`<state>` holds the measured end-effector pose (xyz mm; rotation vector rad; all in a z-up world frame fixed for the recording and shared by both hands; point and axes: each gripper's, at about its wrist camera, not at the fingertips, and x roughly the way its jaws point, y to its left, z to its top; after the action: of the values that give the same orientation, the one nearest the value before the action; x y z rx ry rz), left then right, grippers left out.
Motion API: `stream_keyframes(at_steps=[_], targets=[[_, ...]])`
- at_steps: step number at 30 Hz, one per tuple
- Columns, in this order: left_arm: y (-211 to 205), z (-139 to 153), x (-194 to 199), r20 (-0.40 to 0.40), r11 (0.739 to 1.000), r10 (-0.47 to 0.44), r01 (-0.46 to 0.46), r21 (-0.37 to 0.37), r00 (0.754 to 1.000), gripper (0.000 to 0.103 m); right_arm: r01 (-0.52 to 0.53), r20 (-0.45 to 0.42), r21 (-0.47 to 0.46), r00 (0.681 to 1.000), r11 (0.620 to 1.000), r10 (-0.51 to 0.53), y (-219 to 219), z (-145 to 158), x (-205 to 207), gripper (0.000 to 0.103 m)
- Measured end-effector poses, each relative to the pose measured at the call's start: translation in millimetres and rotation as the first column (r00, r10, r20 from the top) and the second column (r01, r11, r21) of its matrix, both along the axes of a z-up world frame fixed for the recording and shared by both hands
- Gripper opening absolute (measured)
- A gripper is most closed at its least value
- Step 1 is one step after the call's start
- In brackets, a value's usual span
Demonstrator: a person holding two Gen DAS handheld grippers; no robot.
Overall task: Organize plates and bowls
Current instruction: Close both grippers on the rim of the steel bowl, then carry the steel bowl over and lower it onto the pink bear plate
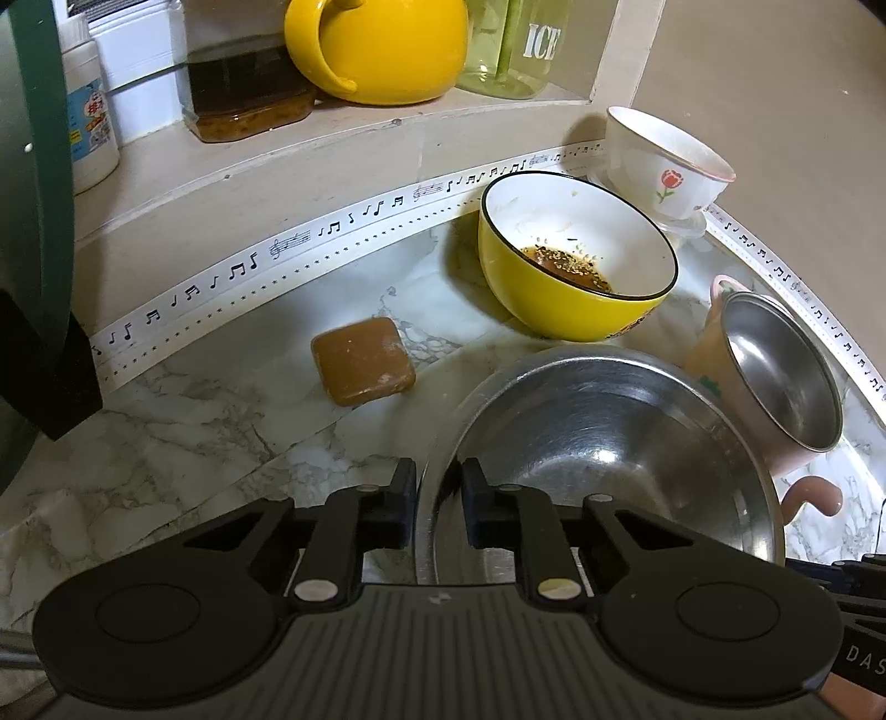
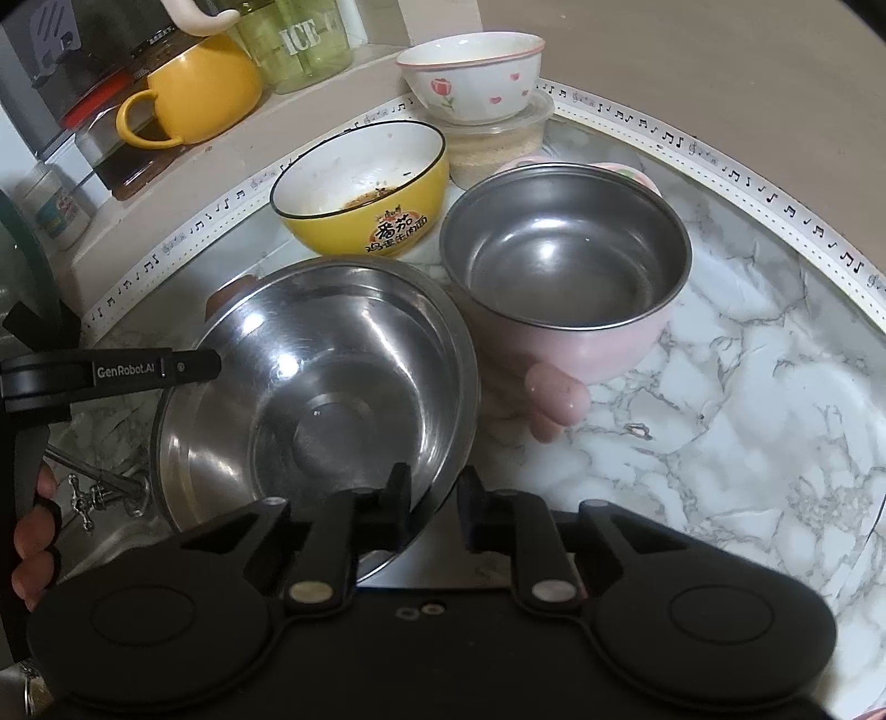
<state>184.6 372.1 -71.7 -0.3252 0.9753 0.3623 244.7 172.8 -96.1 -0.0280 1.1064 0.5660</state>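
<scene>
A wide steel bowl (image 1: 609, 443) (image 2: 332, 399) rests on the marble counter (image 2: 720, 421) beside the sink. My left gripper (image 1: 438, 498) is shut on its near-left rim, one finger on each side of the wall. My right gripper (image 2: 434, 495) clamps the near-right rim the same way, left finger inside the bowl. Behind it stand a yellow bowl (image 1: 554, 310) (image 2: 365, 221) with dark food residue, a pink steel-lined handled bowl (image 1: 775, 371) (image 2: 570, 260), and a white tulip bowl (image 1: 664, 166) (image 2: 476, 77) on a lidded plastic tub (image 2: 498, 144).
A brown soap bar (image 1: 362, 360) lies left of the yellow bowl. A low shelf at the back holds a yellow mug (image 1: 382, 50), a dark jar (image 1: 243, 83) and an "ICE" jar (image 1: 531, 44). A tap (image 2: 94, 493) and a hand (image 2: 33, 531) show at the left.
</scene>
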Motion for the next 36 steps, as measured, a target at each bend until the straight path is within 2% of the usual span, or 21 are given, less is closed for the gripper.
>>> stream_keyframes(at_steps=[8,21,27,36], targets=[[-5,15,-16,0.032,1.0,0.013,-0.013,-0.003,0.999,0.016,-0.014,0.027,0.002,1.0,1.0,0.014,-4,13,-7,0.017],[-55,72,-46,0.104,0.999,-0.045,0.045,0.003,0.994,0.016,-0.001,0.06,0.056,0.998,0.998,-0.002,-55,53,-34,0.017],[-101,95,-49,0.12,0.992,-0.124,0.122,0.025,0.985,0.016,0.028,0.105,0.069,0.994,0.997,-0.035,-96,74,-47,0.016],[-189,114,-43,0.118,0.962,-0.273,0.268,0.054,0.955,0.017,0.132,0.13,0.076,0.981,0.988,-0.142,-180,92,-55,0.014]])
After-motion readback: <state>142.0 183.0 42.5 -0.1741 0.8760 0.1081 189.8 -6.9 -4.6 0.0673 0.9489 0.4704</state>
